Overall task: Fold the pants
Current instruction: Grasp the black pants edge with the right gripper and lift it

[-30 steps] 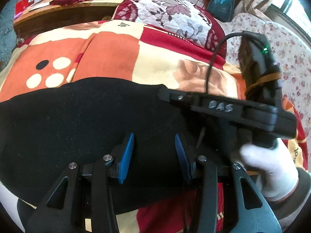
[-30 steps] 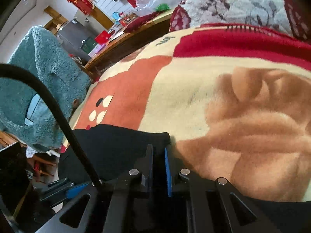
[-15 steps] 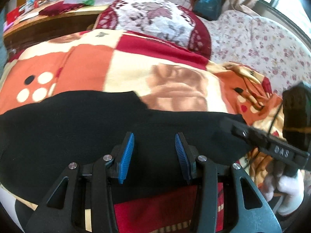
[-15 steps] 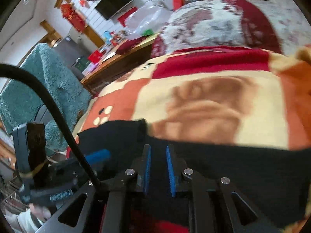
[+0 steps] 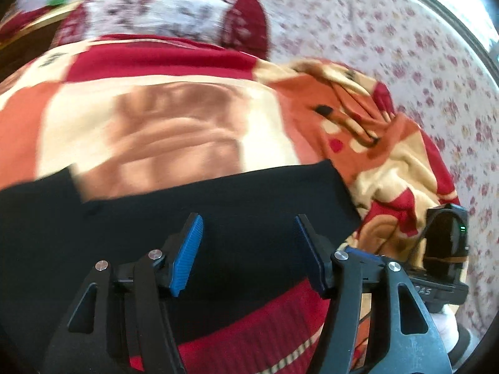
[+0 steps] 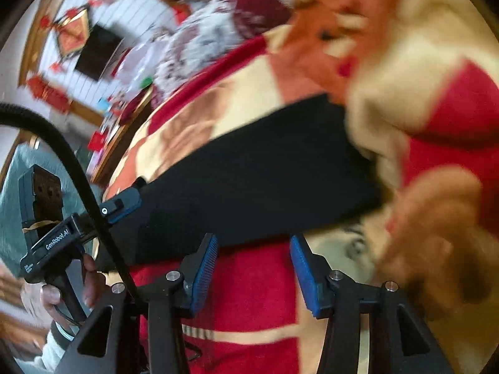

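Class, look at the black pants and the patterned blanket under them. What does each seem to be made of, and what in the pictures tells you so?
Pants: a soft, matte black fabric, perhaps knit or fleece; it lies limp and shows no shine, though blur hides the weave.
Blanket: probably plush fleece; its printed surface looks fuzzy and bunches in thick, soft folds.

You're in a home bedroom: ahead of your tools, a patterned blanket (image 5: 187,118), pillow (image 5: 162,9), floral sheet (image 5: 389,37) and wall TV (image 6: 98,51) (red hangings beside).
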